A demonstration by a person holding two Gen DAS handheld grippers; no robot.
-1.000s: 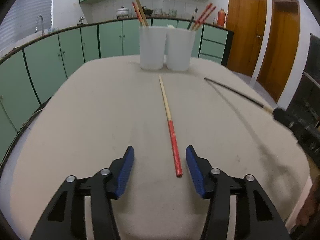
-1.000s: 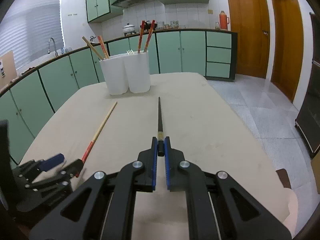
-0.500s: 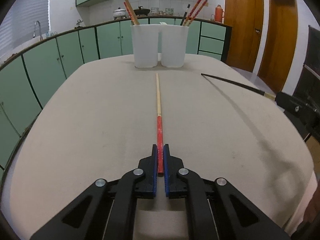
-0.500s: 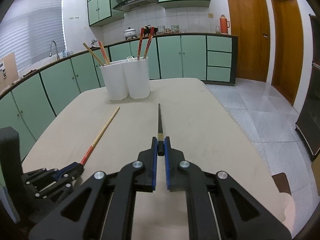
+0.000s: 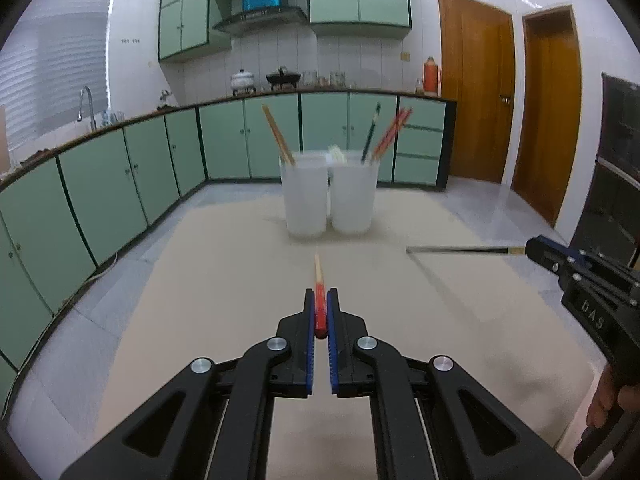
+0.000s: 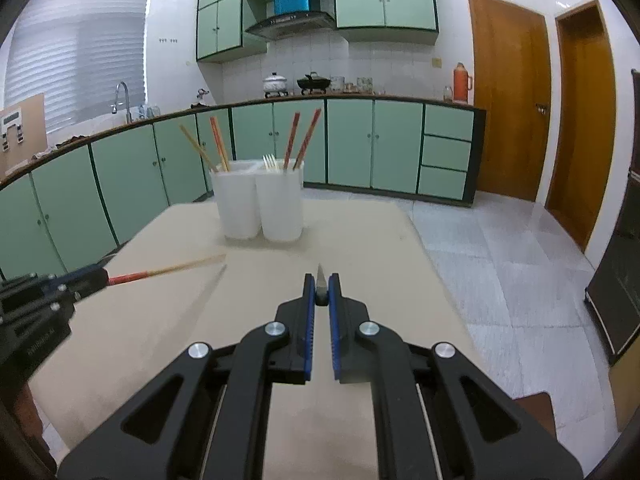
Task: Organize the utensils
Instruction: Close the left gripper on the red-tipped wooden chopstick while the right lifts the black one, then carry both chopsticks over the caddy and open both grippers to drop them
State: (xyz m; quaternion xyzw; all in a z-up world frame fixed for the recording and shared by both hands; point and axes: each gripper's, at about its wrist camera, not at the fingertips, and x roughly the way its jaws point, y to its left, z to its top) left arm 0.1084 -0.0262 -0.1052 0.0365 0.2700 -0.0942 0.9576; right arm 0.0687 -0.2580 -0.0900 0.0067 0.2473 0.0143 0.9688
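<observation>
My left gripper point(image 5: 320, 298) is shut on the red end of a red-and-wood chopstick point(image 5: 319, 280) and holds it lifted above the beige table point(image 5: 200, 300), pointing at two white holders point(image 5: 330, 196). The holders stand side by side at the table's far end with several chopsticks in them. My right gripper point(image 6: 320, 284) is shut on a black chopstick point(image 6: 320, 276), also lifted. The black chopstick shows at right in the left wrist view point(image 5: 456, 249). The red-and-wood chopstick shows at left in the right wrist view point(image 6: 168, 270).
Green kitchen cabinets point(image 5: 120, 184) run behind and left of the table. Wooden doors point(image 5: 476, 104) stand at the back right. A dark appliance point(image 6: 624, 264) is at the far right. Grey tiled floor point(image 6: 500, 248) lies to the table's right.
My left gripper closed on the red-and-wood chopstick and lifted it off the table. My right gripper rose with the black chopstick. Both chopsticks now point level towards the holders.
</observation>
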